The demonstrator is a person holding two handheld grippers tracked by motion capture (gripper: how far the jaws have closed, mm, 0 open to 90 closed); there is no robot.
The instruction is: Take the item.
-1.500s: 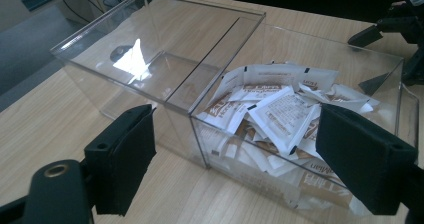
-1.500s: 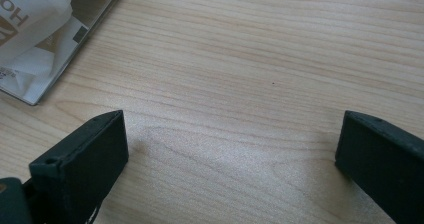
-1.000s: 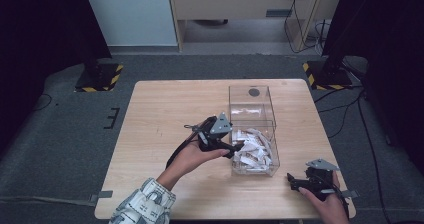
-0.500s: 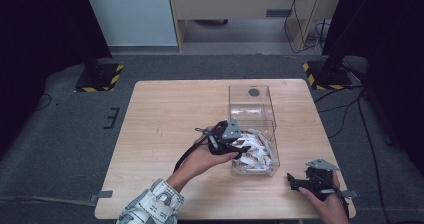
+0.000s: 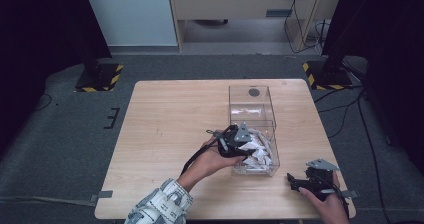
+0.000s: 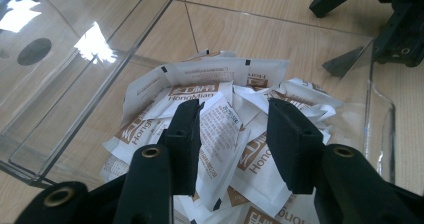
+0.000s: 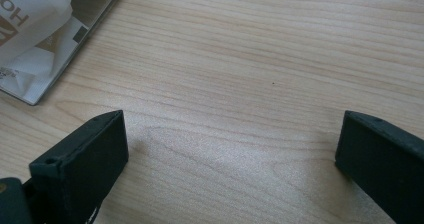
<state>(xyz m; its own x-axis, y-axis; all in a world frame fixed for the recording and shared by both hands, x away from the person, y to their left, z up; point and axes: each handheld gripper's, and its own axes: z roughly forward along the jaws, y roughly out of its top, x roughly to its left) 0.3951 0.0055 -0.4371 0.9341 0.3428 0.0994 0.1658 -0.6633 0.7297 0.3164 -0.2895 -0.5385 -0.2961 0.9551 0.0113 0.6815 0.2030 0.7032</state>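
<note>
Currently the left gripper (image 5: pixel 246 151) is lowered into the near compartment of the clear plastic box (image 5: pixel 252 96), which stands on the right half of the bench (image 5: pixel 165 129). That compartment holds a loose heap of white sachets (image 6: pixel 220 79) with brown lettering. In the left gripper view, the fingers (image 6: pixel 186 134) have just been closing and stand part-way apart, one on either side of a raised sachet (image 6: pixel 220 134) at the top of the heap. The left finger sits against that sachet's edge; a gap shows between the sachet and the right finger, so no clamp is made. The far compartment of the box carries a dark round mark on its floor.

The right gripper (image 5: pixel 300 183) rests near the front right corner of the bench, just beside the box and apart from it. Its fingers (image 7: pixel 82 159) are spread wide over bare wood, with nothing between them.
</note>
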